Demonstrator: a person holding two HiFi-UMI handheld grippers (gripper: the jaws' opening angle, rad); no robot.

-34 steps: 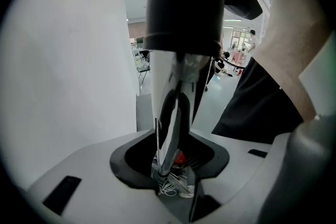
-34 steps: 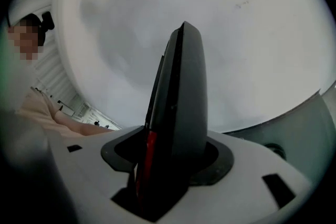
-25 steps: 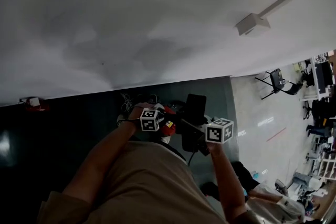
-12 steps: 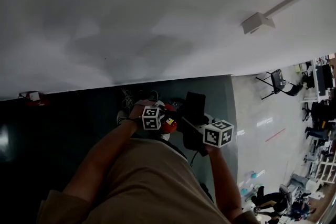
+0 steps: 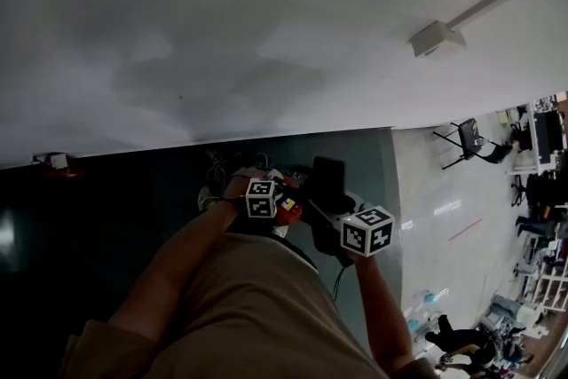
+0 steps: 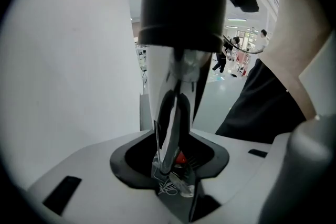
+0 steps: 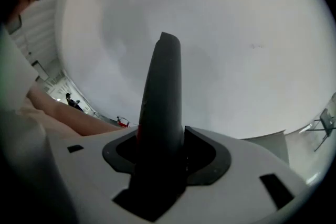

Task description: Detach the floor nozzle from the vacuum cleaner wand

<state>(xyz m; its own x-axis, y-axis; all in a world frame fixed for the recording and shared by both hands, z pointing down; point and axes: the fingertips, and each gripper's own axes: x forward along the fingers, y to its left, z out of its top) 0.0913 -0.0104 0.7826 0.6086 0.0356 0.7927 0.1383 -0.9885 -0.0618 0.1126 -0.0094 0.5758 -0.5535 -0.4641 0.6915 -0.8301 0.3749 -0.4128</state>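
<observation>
In the head view my two grippers meet in front of my body over the dark floor. The left gripper (image 5: 260, 200) is shut on the vacuum wand (image 6: 170, 113), a white tube with a black strip that rises into a black collar (image 6: 181, 2). A red part (image 5: 287, 210) of the vacuum shows beside it. The right gripper (image 5: 366, 231) is shut on the dark grey floor nozzle (image 7: 161, 107), whose tapered neck stands up between its jaws. The black nozzle (image 5: 328, 182) lies between the two marker cubes. Where the two parts join is hidden.
A white wall (image 5: 266, 31) with a small box (image 5: 433, 38) and a conduit fills the upper head view. Cables (image 5: 217, 162) lie on the dark floor by the wall. At the right, a folding chair (image 5: 466, 139) stands on the pale floor, with shelving behind it.
The right gripper's cube has rolled a little and sits slightly lower in the head view. The left gripper has kept still. A person at the bottom right has moved on.
</observation>
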